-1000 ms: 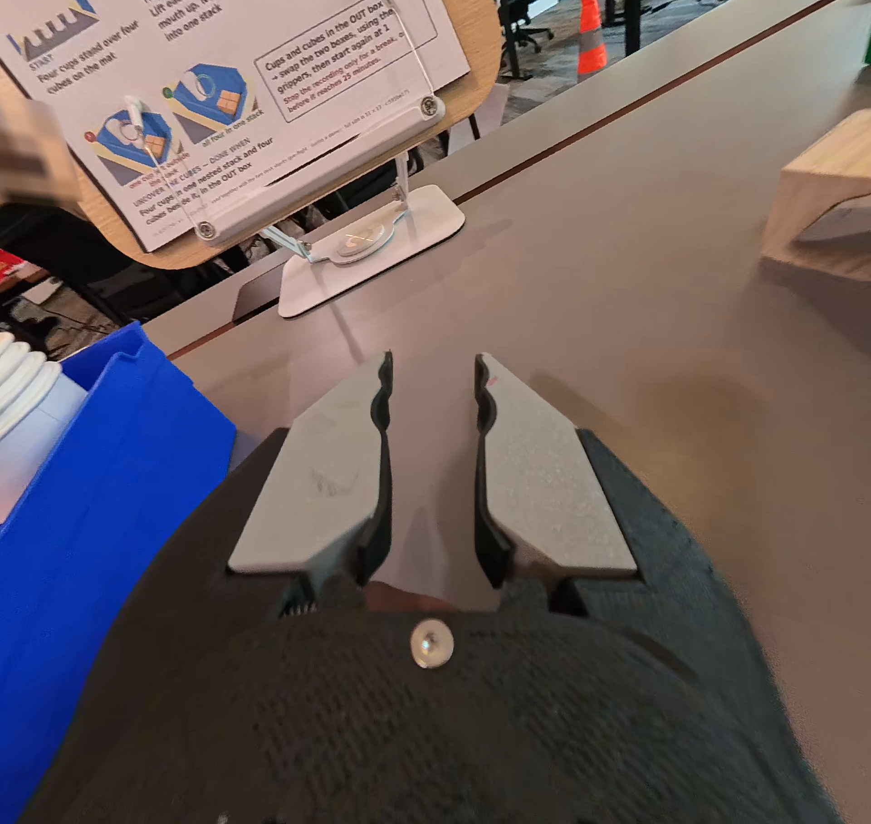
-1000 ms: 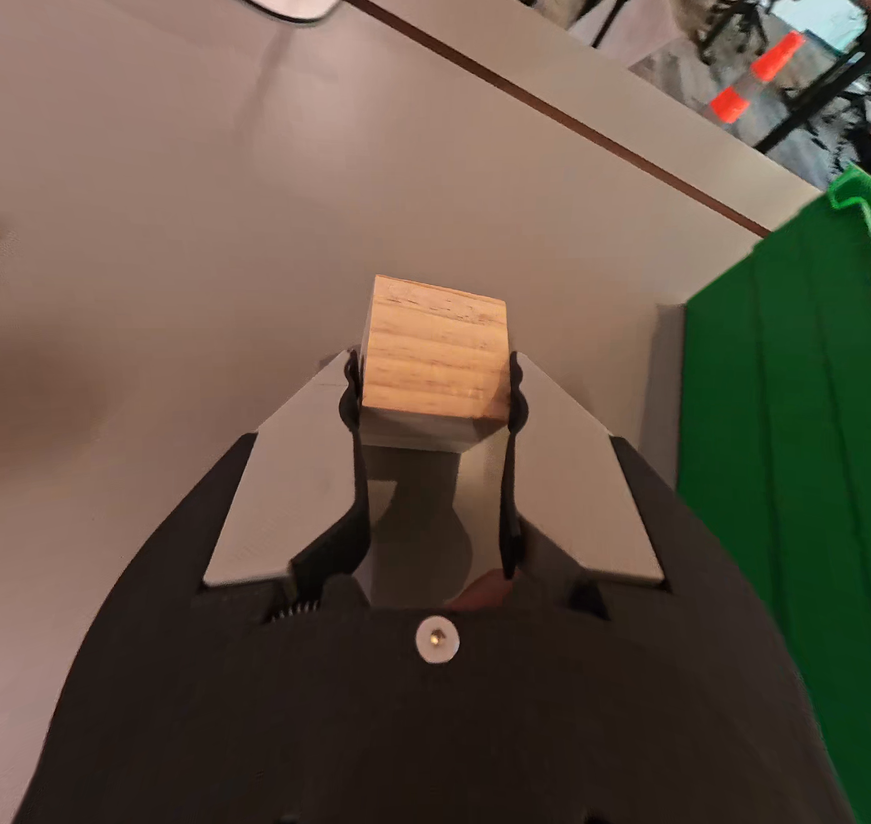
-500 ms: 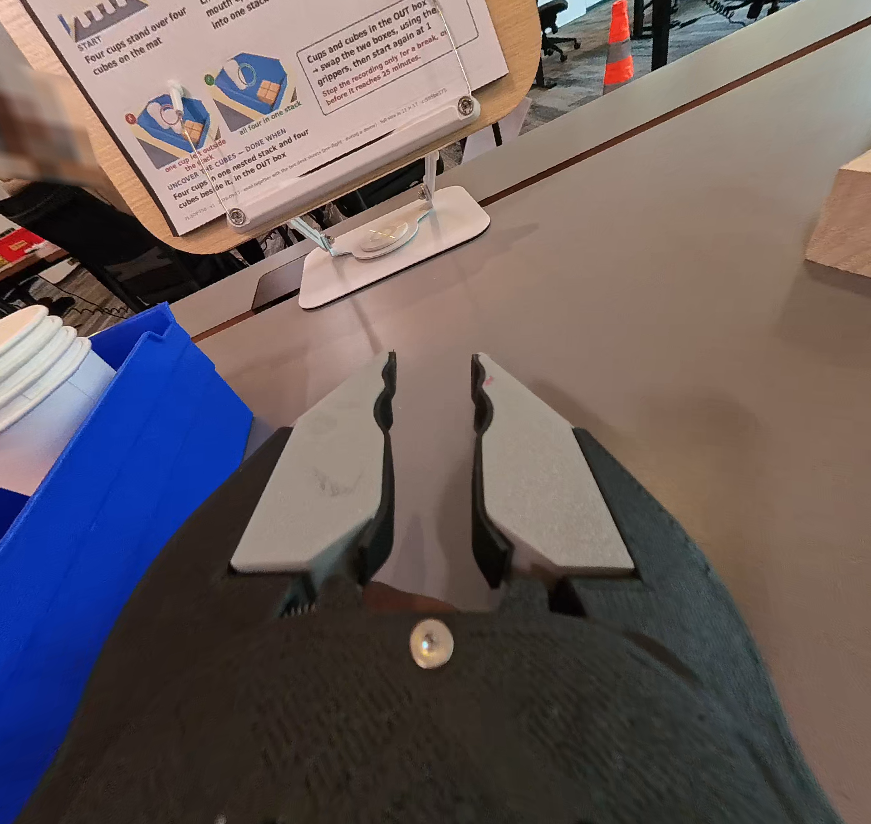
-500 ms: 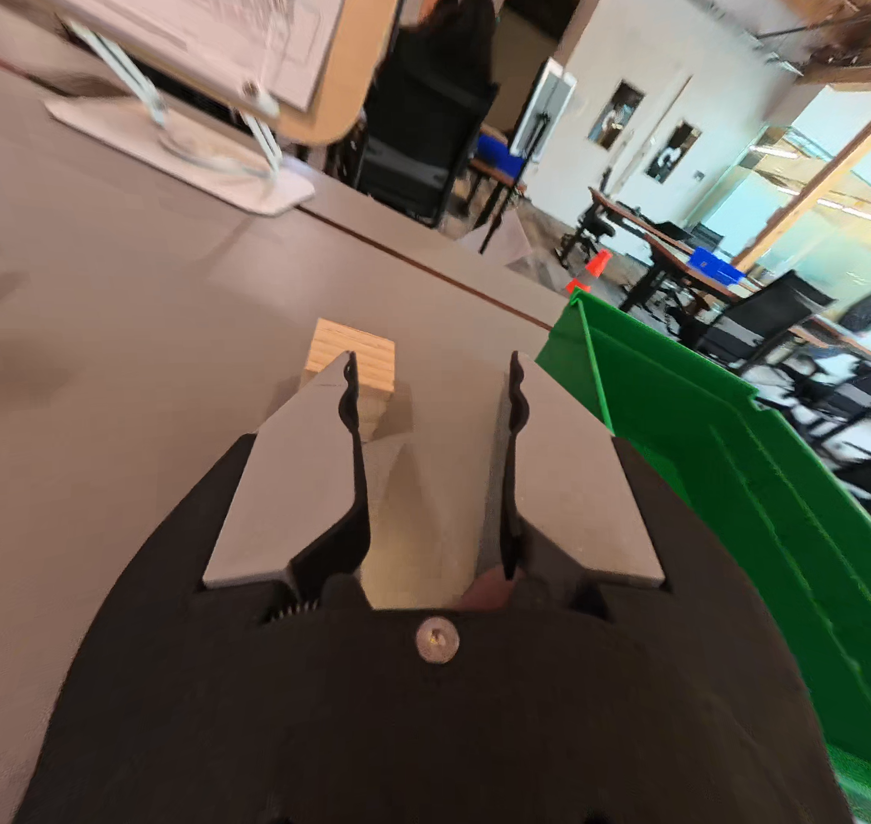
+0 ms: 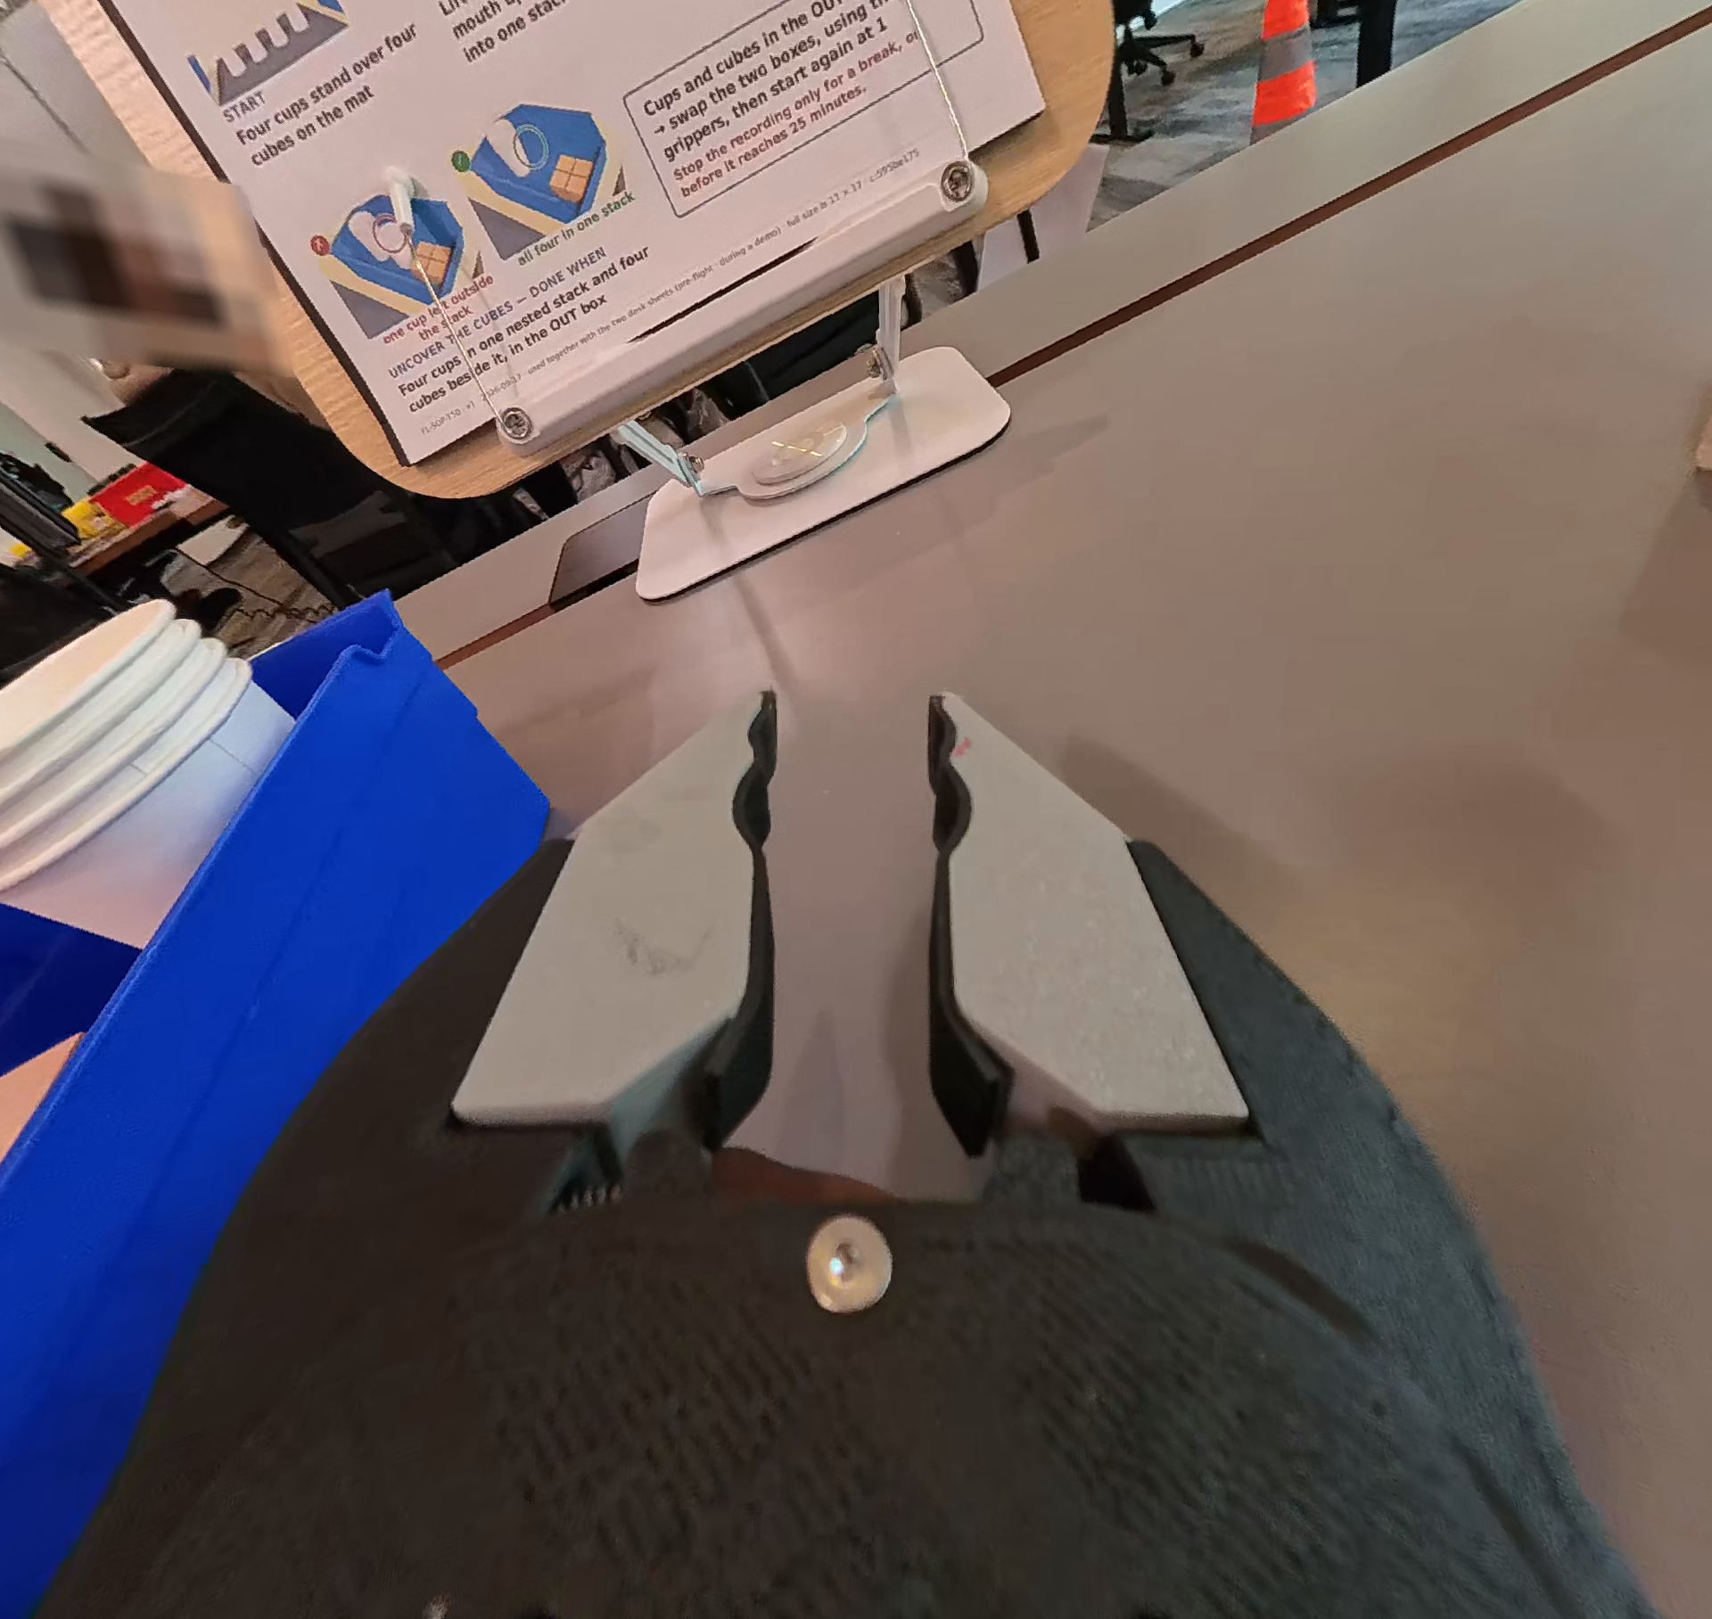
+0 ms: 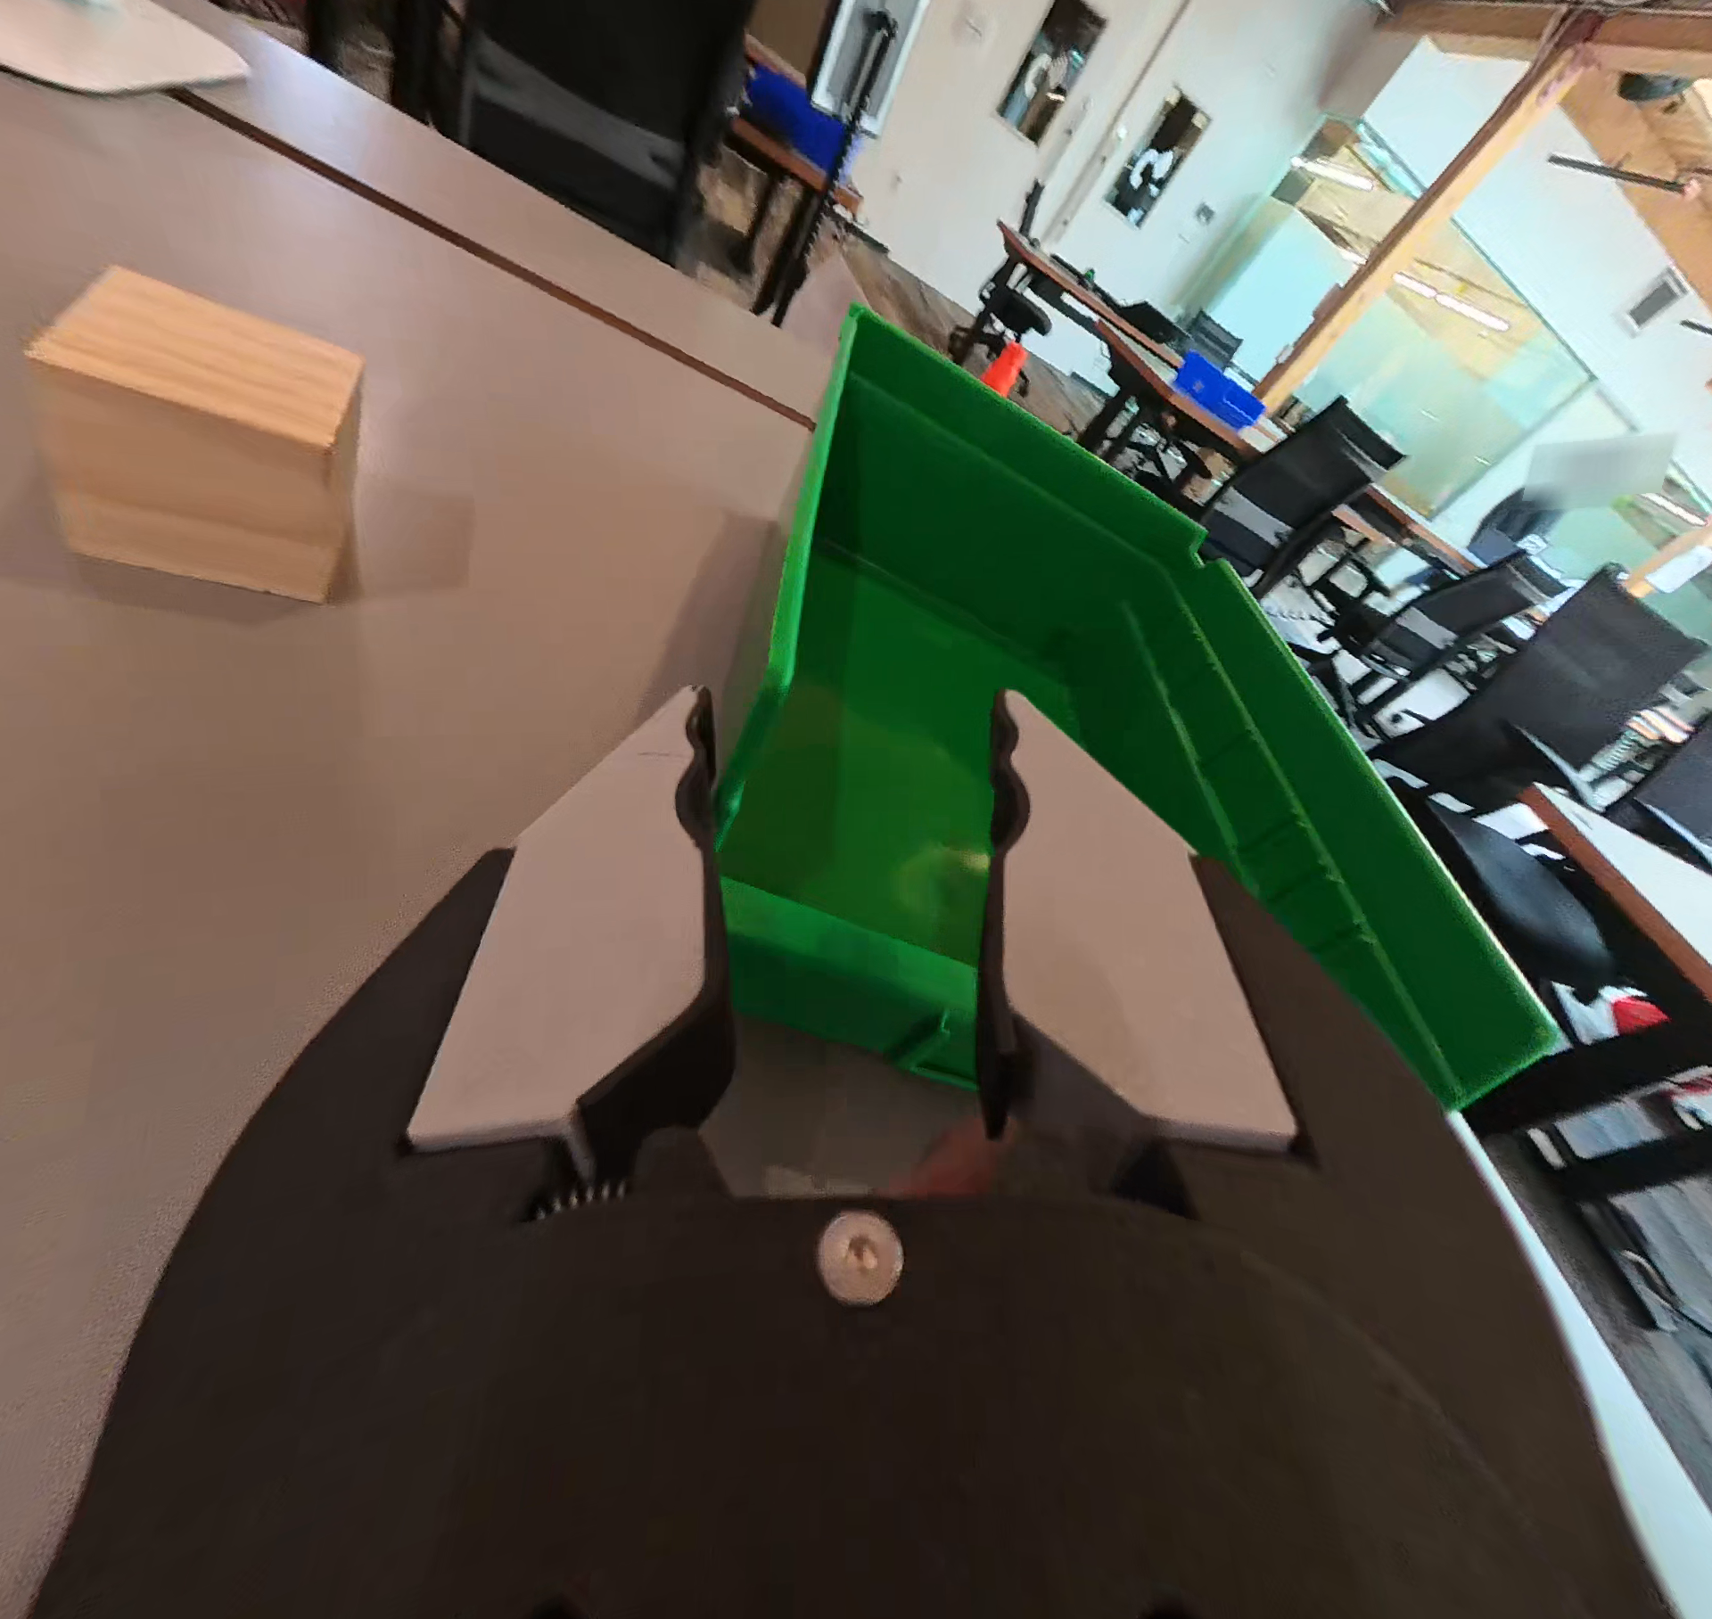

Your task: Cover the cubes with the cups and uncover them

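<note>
A wooden cube [image 6: 199, 435] sits flat on the grey table [image 6: 278, 833], alone on the open top, apart from the near left wall of the green bin [image 6: 1158, 648] and short of the dark seam that runs along the table's far edge. The right gripper [image 6: 850, 722] hangs in front of the bin's open front with its fingers spread and nothing between them; the cube lies well off to its left, untouched. A stack of nested white cups [image 5: 111, 759] stands mouth up inside the blue bin [image 5: 278, 880] at the table's left edge. The left gripper [image 5: 848, 722] hovers over bare table just beside that bin's right wall, its fingers parted by a narrow gap and holding nothing. Beyond it, at the table's far edge, a white stand [image 5: 834, 463] props up a wooden board carrying an instruction sheet [image 5: 574, 111].
</note>
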`<state>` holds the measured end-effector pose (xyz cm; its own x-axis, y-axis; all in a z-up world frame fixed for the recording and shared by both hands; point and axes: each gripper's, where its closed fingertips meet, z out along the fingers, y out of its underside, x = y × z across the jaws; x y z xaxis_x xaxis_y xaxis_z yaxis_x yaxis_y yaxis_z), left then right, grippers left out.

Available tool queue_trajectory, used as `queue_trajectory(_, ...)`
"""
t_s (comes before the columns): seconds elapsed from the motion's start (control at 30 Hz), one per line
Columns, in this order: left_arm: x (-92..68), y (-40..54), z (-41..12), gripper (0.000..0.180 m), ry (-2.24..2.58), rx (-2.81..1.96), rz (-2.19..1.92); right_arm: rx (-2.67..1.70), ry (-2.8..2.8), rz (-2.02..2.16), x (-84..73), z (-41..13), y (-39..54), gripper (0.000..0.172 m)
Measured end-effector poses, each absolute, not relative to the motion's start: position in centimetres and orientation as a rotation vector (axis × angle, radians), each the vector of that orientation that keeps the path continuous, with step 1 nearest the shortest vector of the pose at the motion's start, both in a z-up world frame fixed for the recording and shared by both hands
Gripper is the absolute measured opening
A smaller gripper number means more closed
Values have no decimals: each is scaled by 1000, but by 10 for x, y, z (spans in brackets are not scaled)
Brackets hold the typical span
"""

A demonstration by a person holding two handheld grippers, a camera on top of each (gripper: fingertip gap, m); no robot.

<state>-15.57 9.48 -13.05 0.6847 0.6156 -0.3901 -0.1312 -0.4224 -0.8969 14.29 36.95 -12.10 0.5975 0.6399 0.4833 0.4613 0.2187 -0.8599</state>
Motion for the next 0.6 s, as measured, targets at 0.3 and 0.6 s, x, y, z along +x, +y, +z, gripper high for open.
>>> queue_trajectory(0.3,-151,104,-147,32,-226,-1951,1089,-1421,-1000,204,185,-124,383,10)
queue_trajectory(0.6,-157,94,-134,34,-355,-1861,926,-1375,-1055,134,155,-111,389,19)
